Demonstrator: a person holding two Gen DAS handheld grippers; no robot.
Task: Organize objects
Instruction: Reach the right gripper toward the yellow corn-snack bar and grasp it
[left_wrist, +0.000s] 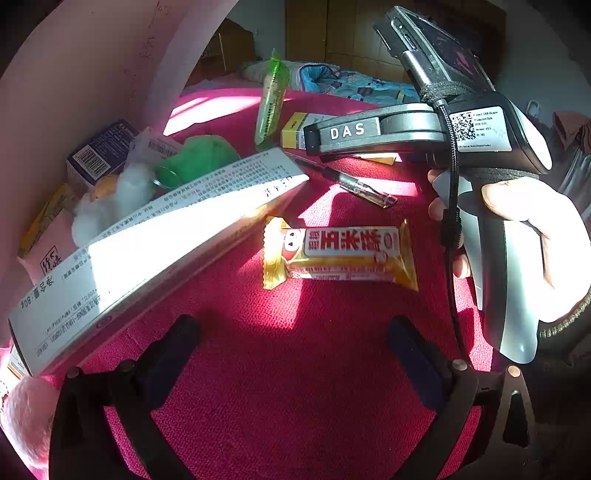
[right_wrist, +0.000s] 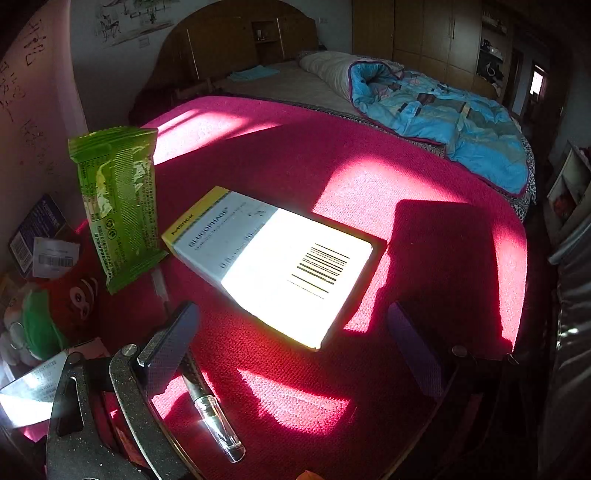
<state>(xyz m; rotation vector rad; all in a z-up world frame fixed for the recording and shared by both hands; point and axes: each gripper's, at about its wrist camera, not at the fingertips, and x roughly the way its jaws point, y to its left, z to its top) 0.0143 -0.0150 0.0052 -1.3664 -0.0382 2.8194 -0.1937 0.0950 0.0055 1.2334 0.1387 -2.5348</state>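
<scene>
Left and right wrist views over a sunlit pink cloth (left_wrist: 288, 387). We see the left gripper (left_wrist: 293, 347) with its tongs spread and nothing between them, low over the cloth; ahead of it lies a yellow snack bar (left_wrist: 340, 256). The right gripper (right_wrist: 293, 343), likewise spread and empty, is held in a hand (left_wrist: 532, 243) above a pen (right_wrist: 214, 410) and a white-and-yellow medicine box (right_wrist: 273, 266), which lies flat in the sun. A green snack packet (right_wrist: 118, 206) stands tilted beside the box. At left, a long white carton (left_wrist: 155, 236) leans over a pile of a green plush toy (left_wrist: 199, 158) and small boxes
</scene>
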